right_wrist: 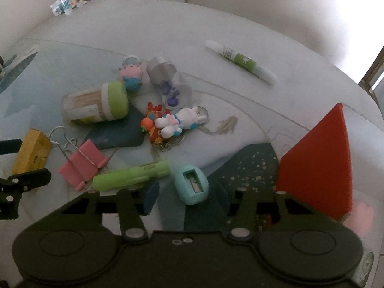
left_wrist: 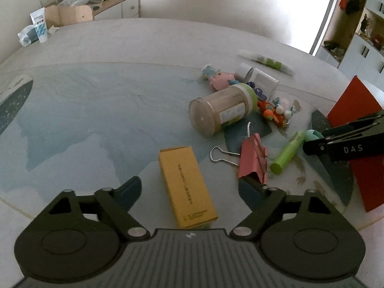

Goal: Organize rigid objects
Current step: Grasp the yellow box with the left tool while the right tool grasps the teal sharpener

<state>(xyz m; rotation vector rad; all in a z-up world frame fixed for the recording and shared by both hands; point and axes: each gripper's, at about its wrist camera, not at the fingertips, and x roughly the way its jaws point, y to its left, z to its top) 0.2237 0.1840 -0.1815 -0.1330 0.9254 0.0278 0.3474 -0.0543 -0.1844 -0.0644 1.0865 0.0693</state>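
The red box (left_wrist: 355, 120) runs off the right edge; the yellow box's (left_wrist: 187, 187) print is too blurred to read.

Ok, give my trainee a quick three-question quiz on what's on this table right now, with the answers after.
1. True or false: the toothpick jar stands upright.
2. Which thing lies between the right gripper's open fingers: A the binder clip, B the sharpener, C the glue pen?
3. What lies between the left gripper's fingers?

Key: 1 false, it lies on its side. 2 B. 3 the yellow box.
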